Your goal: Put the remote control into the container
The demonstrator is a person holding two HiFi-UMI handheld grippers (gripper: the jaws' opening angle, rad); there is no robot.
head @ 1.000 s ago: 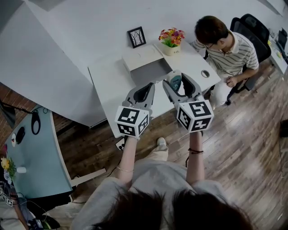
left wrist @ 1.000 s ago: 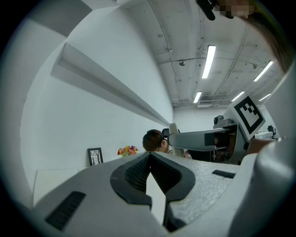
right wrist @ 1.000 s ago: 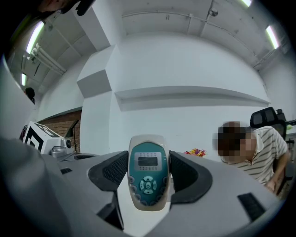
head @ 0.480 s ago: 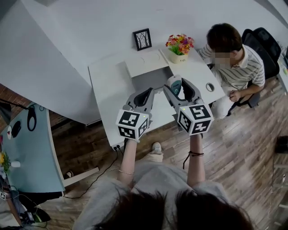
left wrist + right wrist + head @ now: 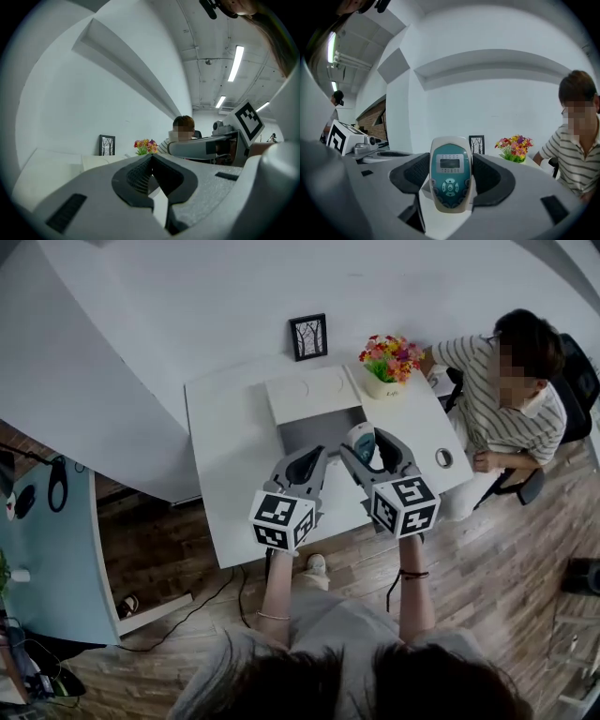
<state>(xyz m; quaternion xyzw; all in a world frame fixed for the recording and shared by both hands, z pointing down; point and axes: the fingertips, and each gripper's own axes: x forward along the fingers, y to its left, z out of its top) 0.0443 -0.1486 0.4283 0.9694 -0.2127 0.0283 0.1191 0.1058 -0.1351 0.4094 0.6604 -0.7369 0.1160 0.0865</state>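
head view: we note the right gripper over the white desk, near the open grey-lined white container on that desk.
left gripper view: the left gripper has its jaws pressed together on nothing.
right gripper view: jaws pinch the teal-and-white oval remote control.

I saw bright, even light; ceiling tubes glowed upper right in the left gripper view; both gripper views bowed hard, corners black; the remote control looked sharp; shadows were soft.
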